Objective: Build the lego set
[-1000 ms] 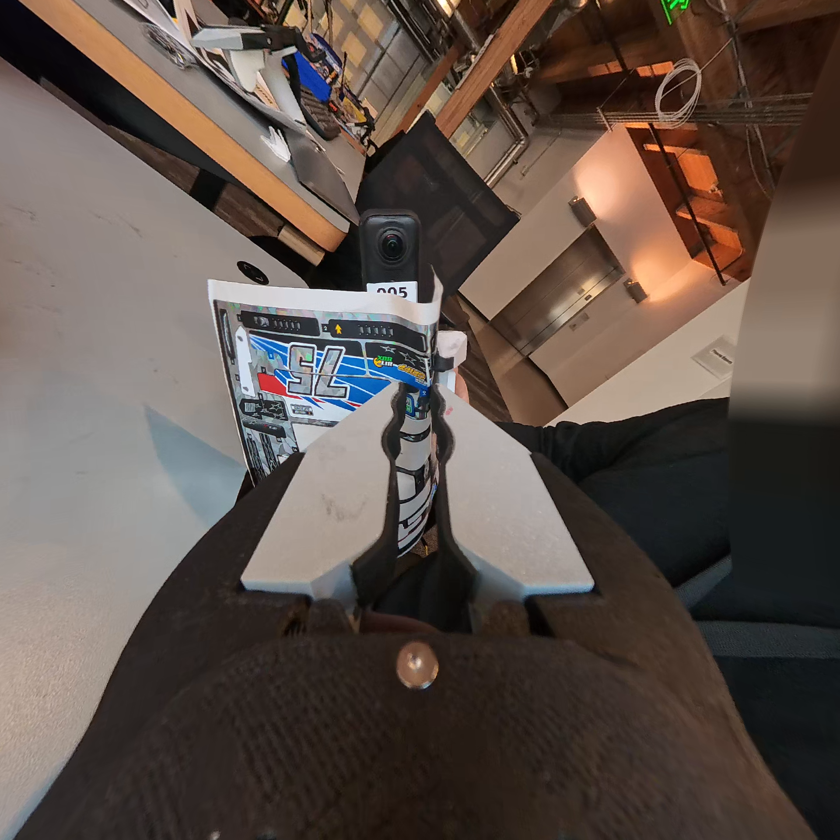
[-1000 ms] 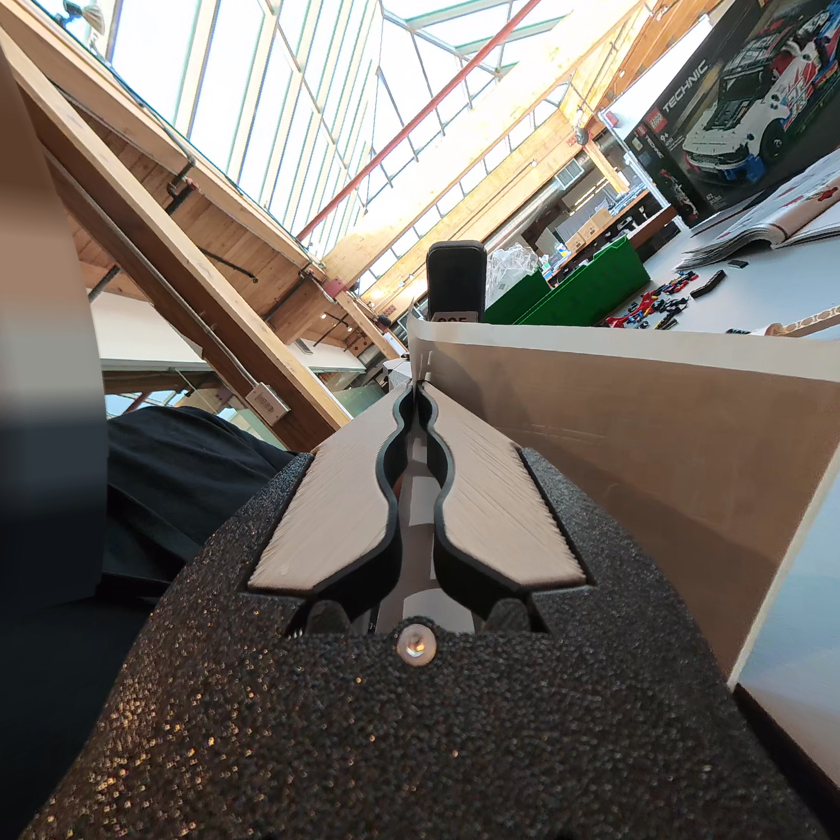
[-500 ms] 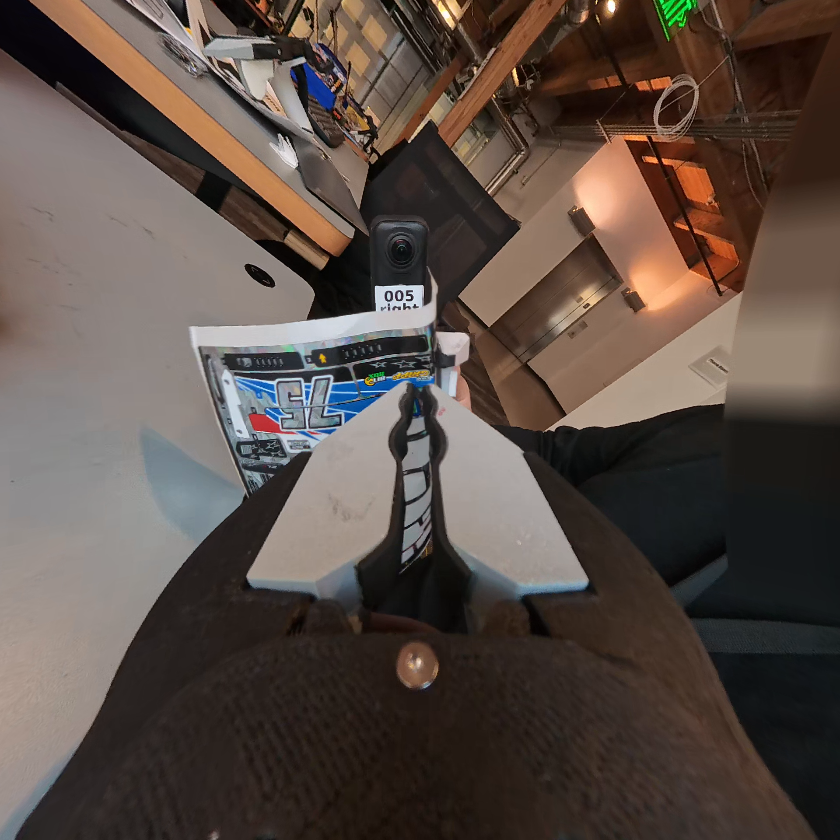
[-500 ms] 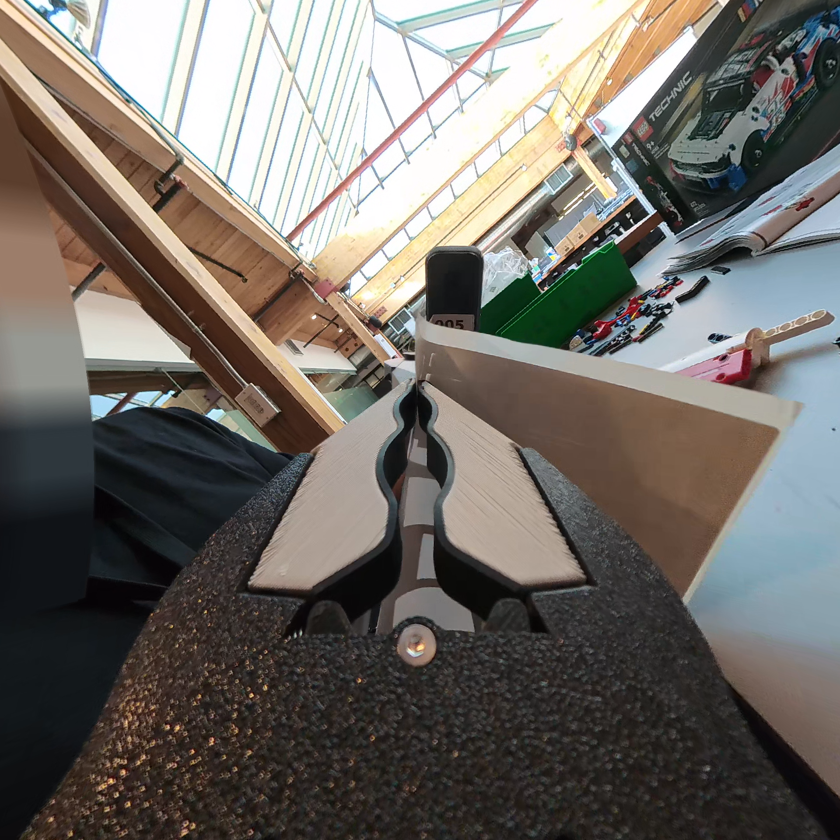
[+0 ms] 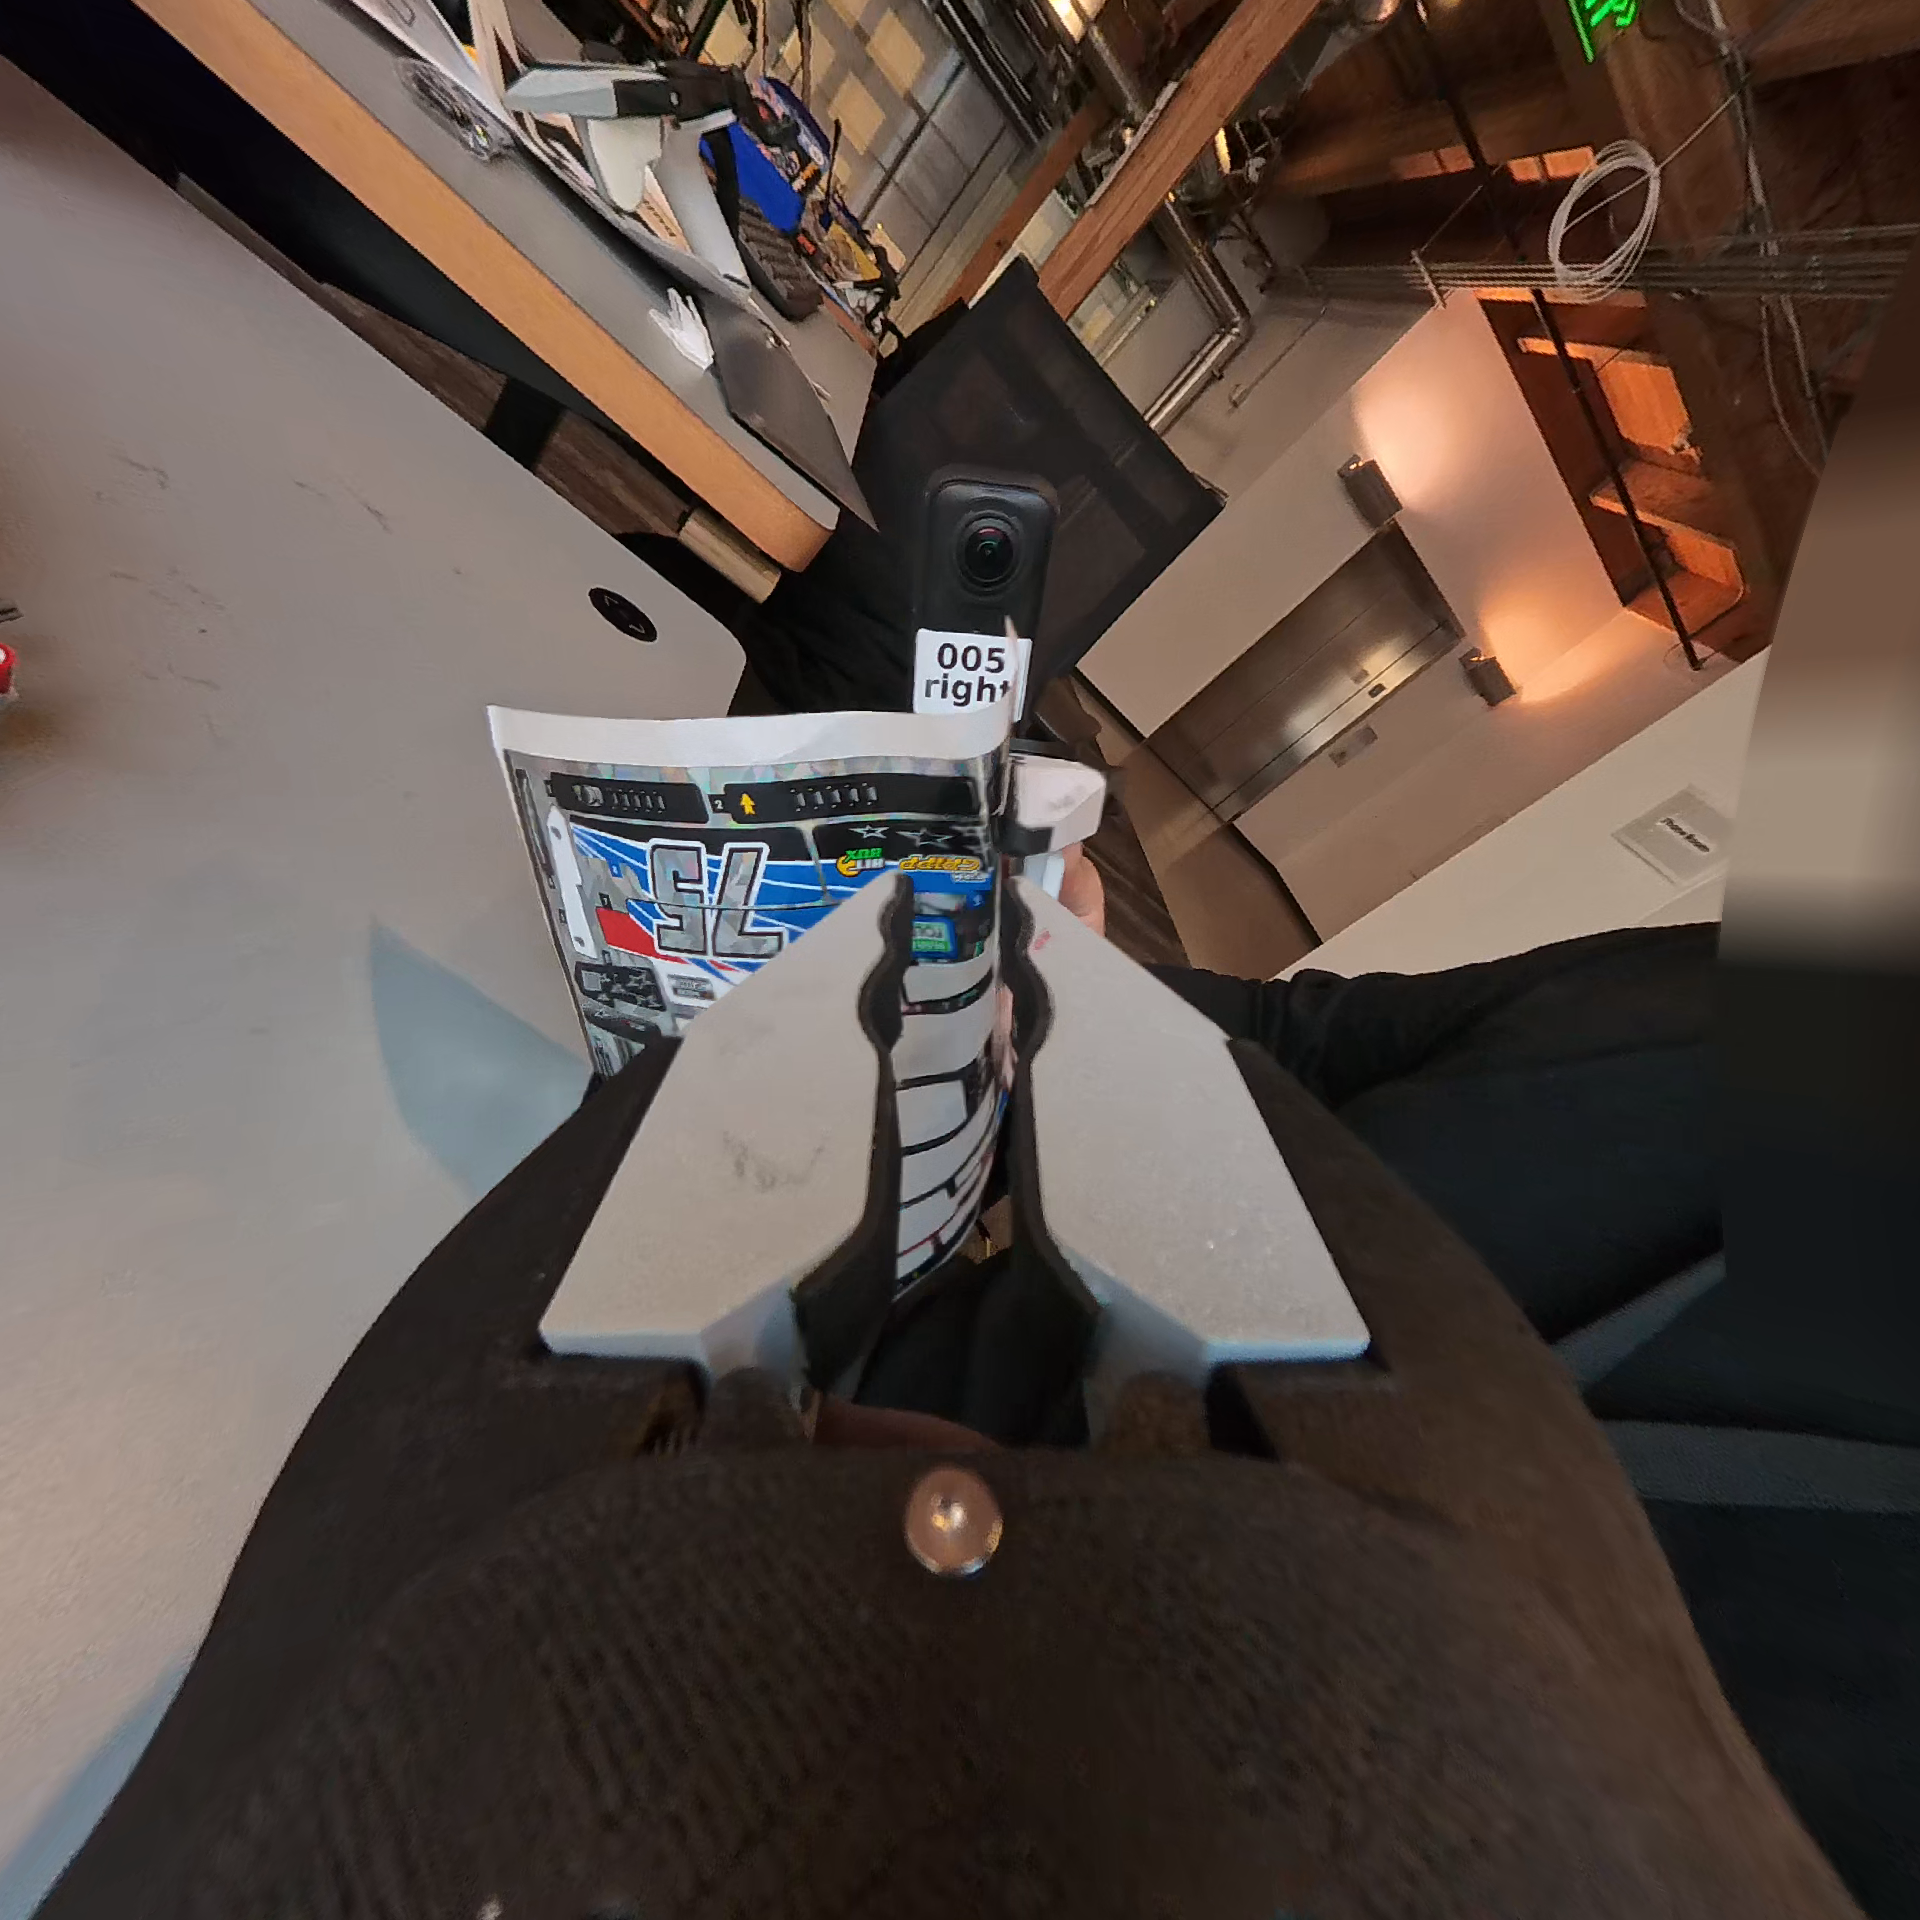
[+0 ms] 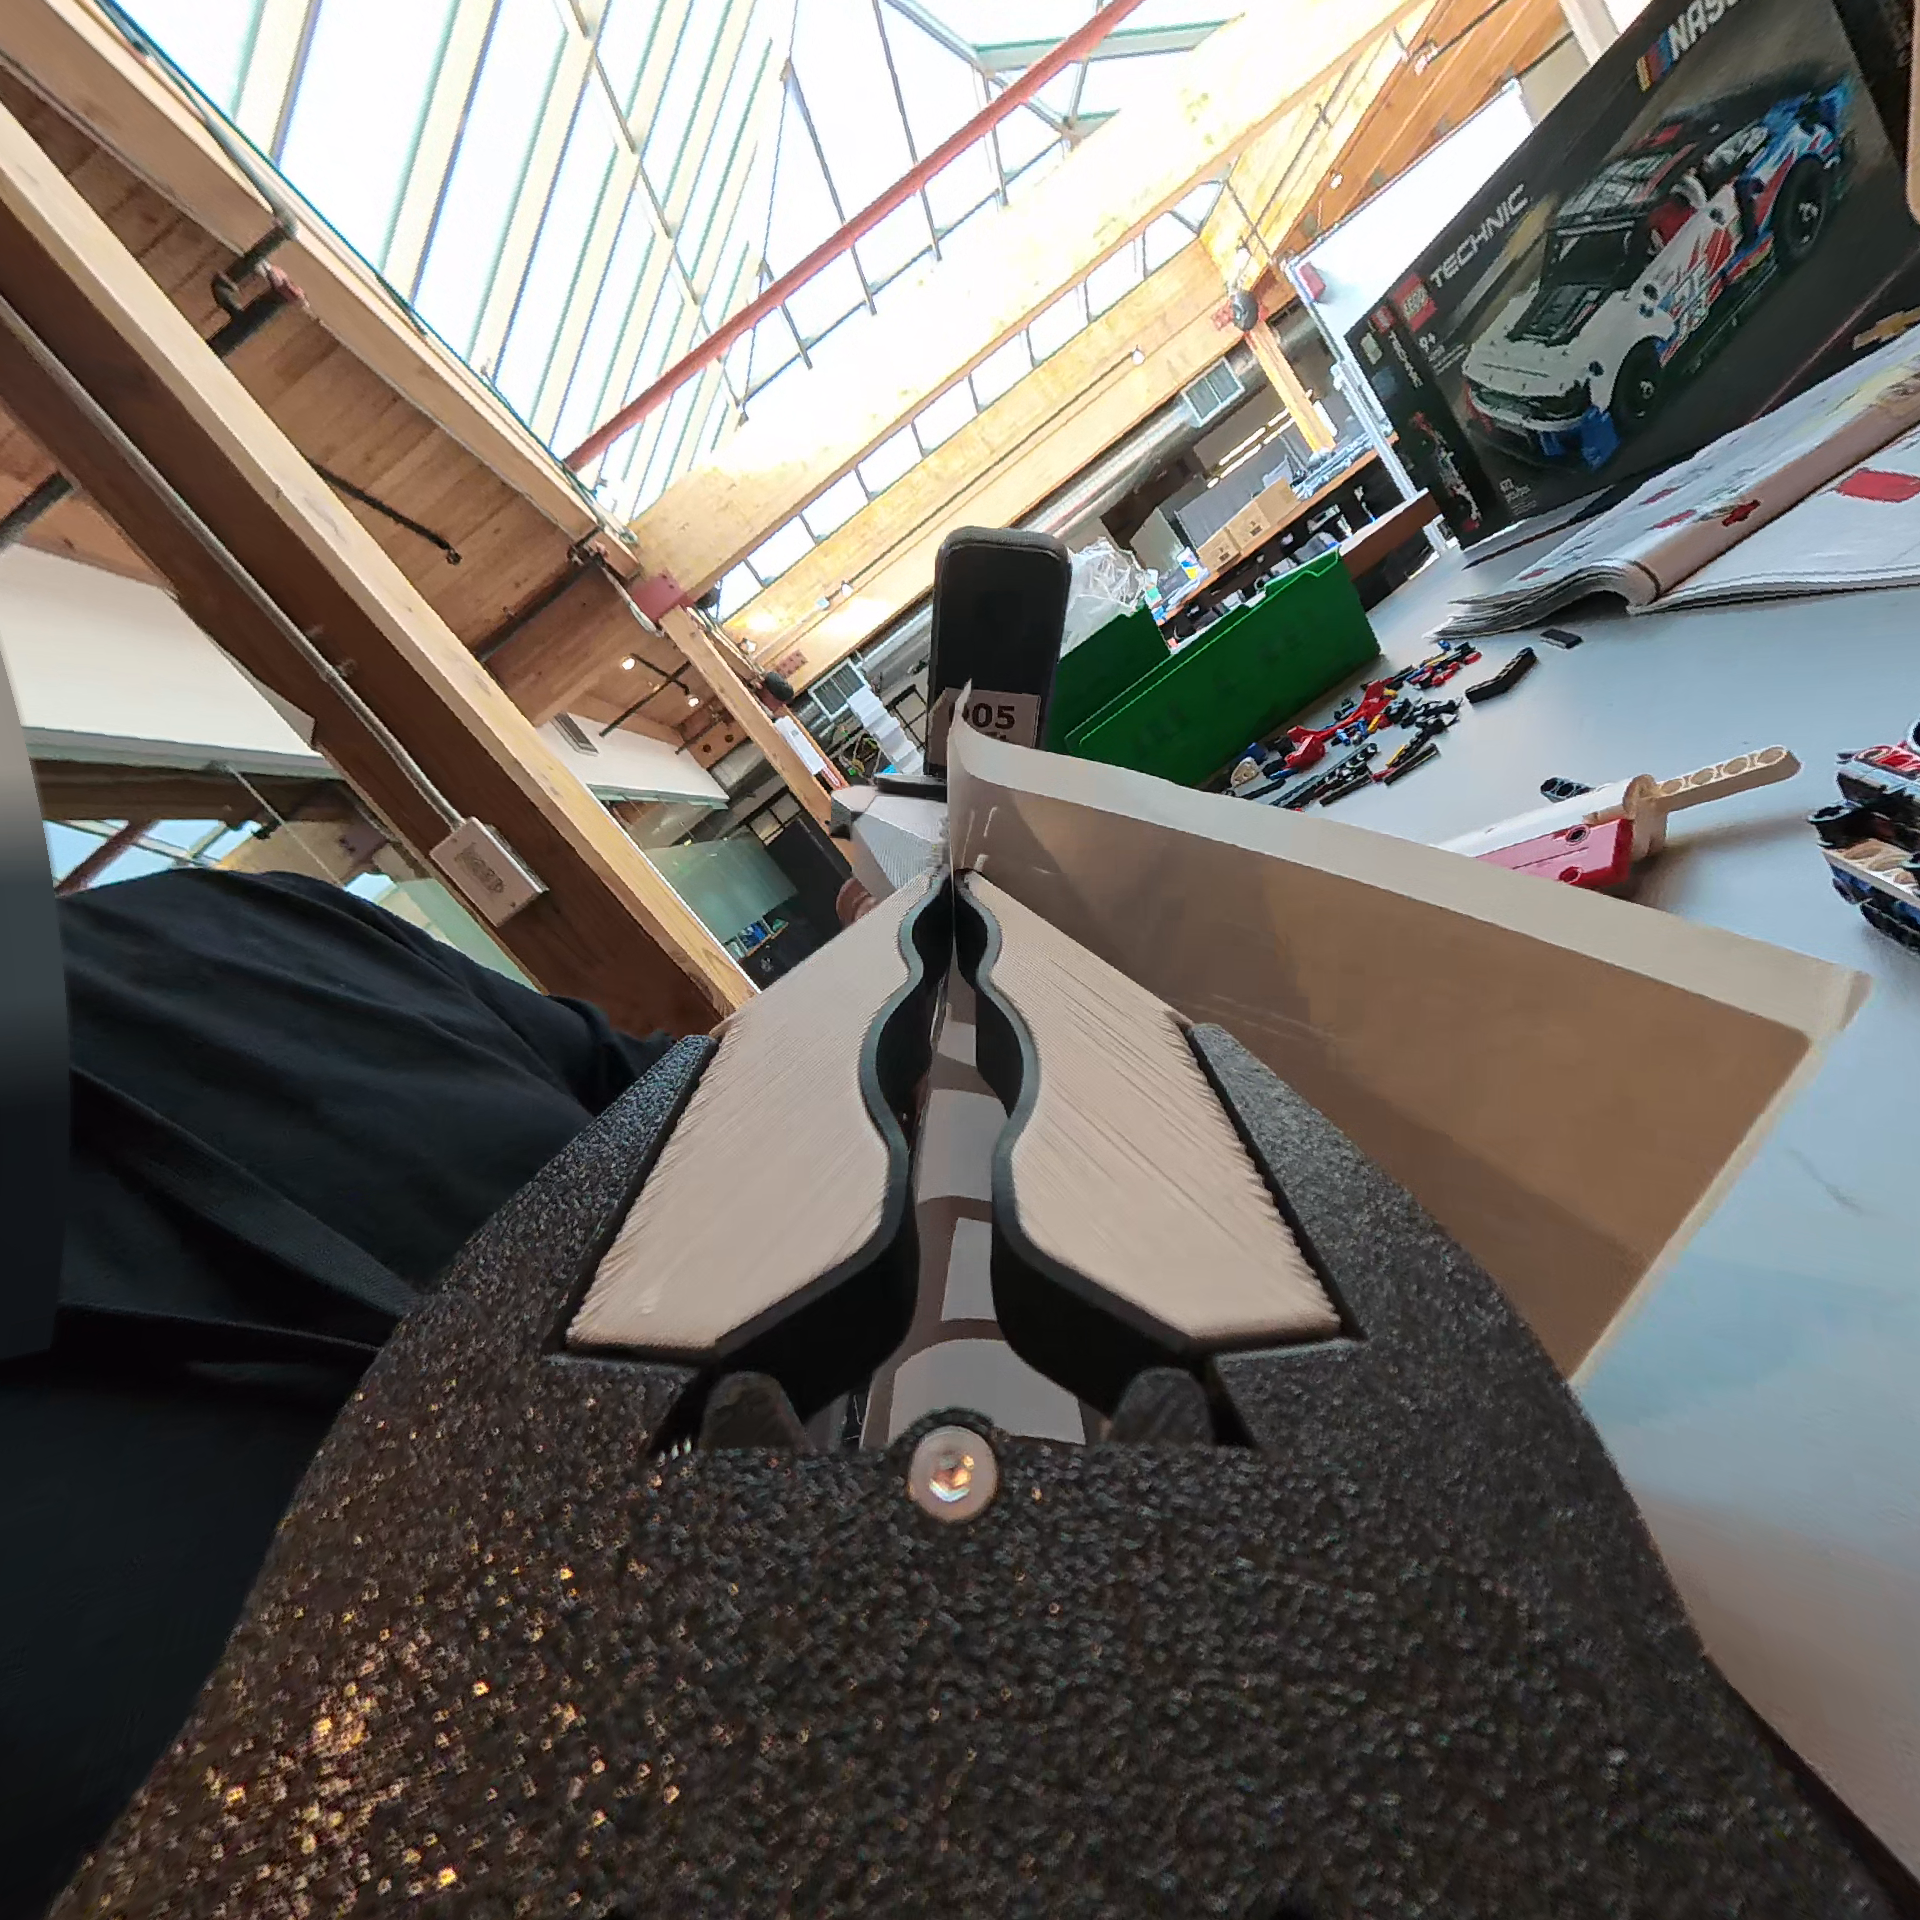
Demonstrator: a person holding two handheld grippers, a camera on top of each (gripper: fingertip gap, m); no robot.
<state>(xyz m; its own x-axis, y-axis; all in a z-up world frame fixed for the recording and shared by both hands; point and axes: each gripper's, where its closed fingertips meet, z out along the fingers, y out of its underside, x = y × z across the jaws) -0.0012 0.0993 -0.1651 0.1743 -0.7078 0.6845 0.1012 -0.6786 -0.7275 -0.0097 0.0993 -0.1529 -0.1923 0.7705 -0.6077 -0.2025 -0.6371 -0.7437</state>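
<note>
**Sticker sheet passing from two claws to one**

Left wrist view: the left claw (image 5: 951, 914) now stands with a clear gap between its tips, where half a second earlier they were pressed together on the sticker sheet (image 5: 748, 831). The sheet still runs through the gap, printed face toward this camera, but whether either pad still touches it cannot be told. Beyond the sheet's far edge the right claw's camera block (image 5: 985, 551) faces this view.

Right wrist view: the right claw (image 6: 951, 899) is closed, its tips pinching the sheet's near edge; the blank backing (image 6: 1403, 997) slopes away to the right, its far corner low over the grey tabletop (image 6: 1766, 1299). Over the last second this view has tipped to show more of the tabletop, bringing into sight a red and tan sub-assembly (image 6: 1621, 821), loose black and red parts (image 6: 1361, 727), a green bin (image 6: 1216, 665), the open instruction booklet (image 6: 1704, 540) and the set's box (image 6: 1662, 260).

Interpretation: the release on the left side suggests that the sheet's weight is passing to the right claw alone. The step in hand appears to be handling the stickers, either setting the sheet down or freeing the left claw to peel one. Held by one edge, the limp sheet may sag or swing.
</note>
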